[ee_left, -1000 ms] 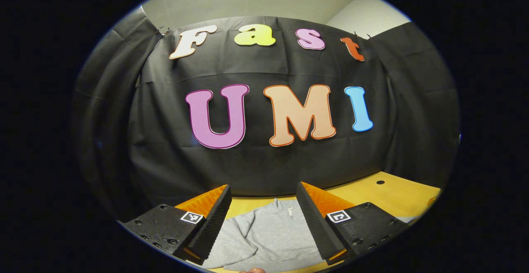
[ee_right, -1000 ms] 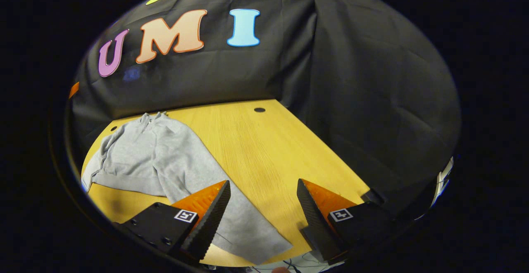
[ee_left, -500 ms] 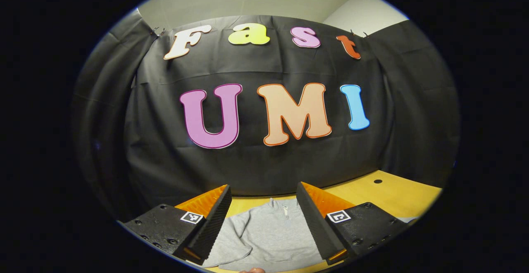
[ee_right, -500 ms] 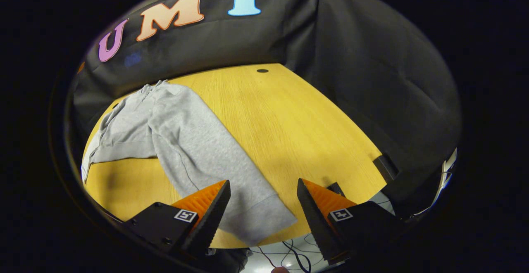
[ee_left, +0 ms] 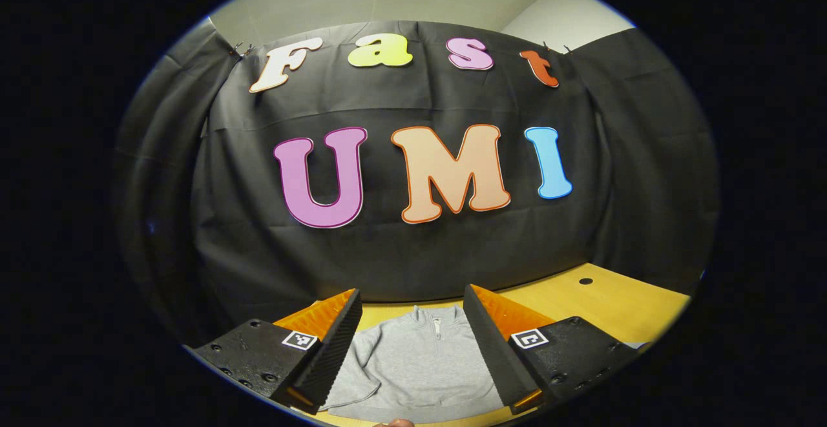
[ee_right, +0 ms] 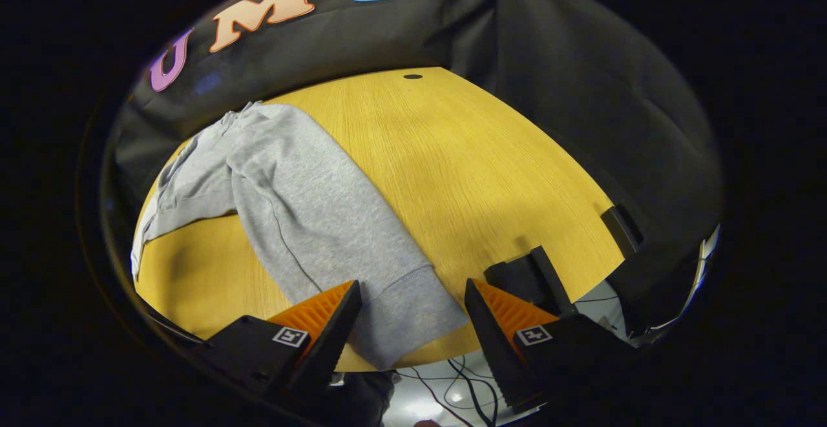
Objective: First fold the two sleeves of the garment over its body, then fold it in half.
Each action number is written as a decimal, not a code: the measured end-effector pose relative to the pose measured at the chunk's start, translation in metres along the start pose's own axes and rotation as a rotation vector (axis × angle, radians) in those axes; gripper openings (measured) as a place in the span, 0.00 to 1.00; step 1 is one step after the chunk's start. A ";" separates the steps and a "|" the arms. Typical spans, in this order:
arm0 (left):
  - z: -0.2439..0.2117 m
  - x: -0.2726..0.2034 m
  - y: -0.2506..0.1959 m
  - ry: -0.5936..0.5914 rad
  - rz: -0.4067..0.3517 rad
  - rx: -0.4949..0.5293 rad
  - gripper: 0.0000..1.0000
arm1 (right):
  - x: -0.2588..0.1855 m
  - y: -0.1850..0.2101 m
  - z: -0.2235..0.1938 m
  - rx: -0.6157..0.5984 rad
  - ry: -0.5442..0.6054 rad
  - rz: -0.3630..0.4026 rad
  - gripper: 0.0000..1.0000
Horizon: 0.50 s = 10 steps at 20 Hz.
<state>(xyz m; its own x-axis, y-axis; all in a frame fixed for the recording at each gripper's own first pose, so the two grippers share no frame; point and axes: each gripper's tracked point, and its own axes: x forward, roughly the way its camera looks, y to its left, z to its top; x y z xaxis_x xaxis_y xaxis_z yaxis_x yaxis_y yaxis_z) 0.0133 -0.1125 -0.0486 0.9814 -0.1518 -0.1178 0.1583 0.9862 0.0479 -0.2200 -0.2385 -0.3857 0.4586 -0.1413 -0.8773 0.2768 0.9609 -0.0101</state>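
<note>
A grey zip-neck sweatshirt lies flat on the yellow wooden table. In the right gripper view one long sleeve runs toward me, its cuff at the table's near edge. My right gripper is open and held above that cuff, which shows between its fingers. In the left gripper view the sweatshirt's chest and zip collar lie between the fingers of my left gripper, which is open and held above the garment. One sleeve there is folded in at the left.
A black clamp-like block sits at the table's near right edge, another farther right. Small round holes mark the tabletop. Cables lie on the floor below the table edge. Black cloth walls surround the table.
The right gripper has tilted down and come nearer the near table edge, so the sleeve cuff now sits between its fingers. The left gripper drifted slightly, centring the collar.
</note>
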 end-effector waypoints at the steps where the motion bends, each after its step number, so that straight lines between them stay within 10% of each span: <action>1: -0.001 0.000 -0.002 0.003 0.006 0.003 0.93 | -0.001 0.000 -0.001 0.013 0.007 0.006 1.00; 4: -0.002 0.001 -0.009 0.011 0.028 0.001 0.93 | -0.001 0.002 -0.001 -0.009 0.027 0.028 0.96; 10: -0.004 -0.007 -0.023 0.017 0.086 -0.009 0.93 | 0.002 0.015 0.000 -0.028 0.076 0.118 0.49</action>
<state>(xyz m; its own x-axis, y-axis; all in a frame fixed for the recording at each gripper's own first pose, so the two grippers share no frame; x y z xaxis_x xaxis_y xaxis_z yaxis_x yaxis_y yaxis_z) 0.0025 -0.1343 -0.0533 0.9892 -0.0655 -0.1309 0.0726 0.9961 0.0501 -0.2149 -0.2244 -0.3878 0.4207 -0.0096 -0.9071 0.2008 0.9761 0.0828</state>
